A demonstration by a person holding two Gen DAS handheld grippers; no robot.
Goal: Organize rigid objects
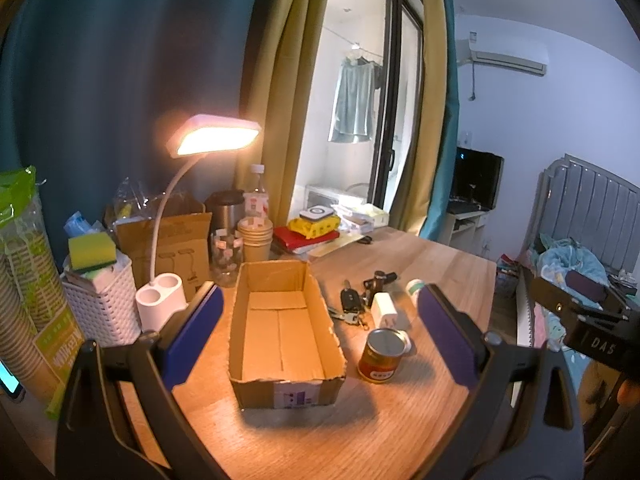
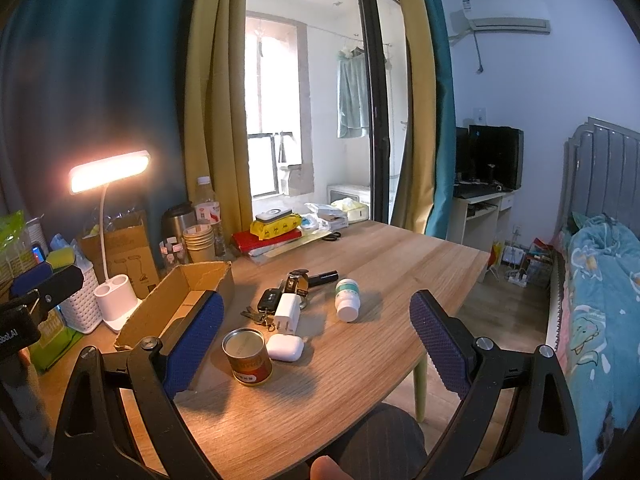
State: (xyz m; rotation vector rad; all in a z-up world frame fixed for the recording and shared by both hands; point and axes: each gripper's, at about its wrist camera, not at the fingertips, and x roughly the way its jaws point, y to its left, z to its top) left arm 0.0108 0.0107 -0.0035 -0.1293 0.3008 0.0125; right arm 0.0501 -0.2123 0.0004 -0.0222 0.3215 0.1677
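Observation:
An empty open cardboard box (image 1: 282, 332) lies on the wooden table (image 1: 440, 264); it also shows in the right wrist view (image 2: 176, 300). To its right lie a small red tin can (image 1: 382, 356) (image 2: 247, 356), a white earbud case (image 2: 285, 347), a white charger plug (image 1: 385, 310) (image 2: 287, 313), a car key with keys (image 1: 351, 306) (image 2: 267, 300), a black flashlight (image 2: 323, 278) and a white pill bottle (image 2: 347, 299). My left gripper (image 1: 320, 338) is open above the box. My right gripper (image 2: 316, 346) is open above the can and case.
A lit white desk lamp (image 1: 160, 300) and a white basket (image 1: 102, 304) with sponges stand left of the box. Paper cups (image 1: 255, 240), a bottle, a steel flask and stacked books (image 1: 308, 236) line the back. A bed (image 2: 600, 300) is to the right.

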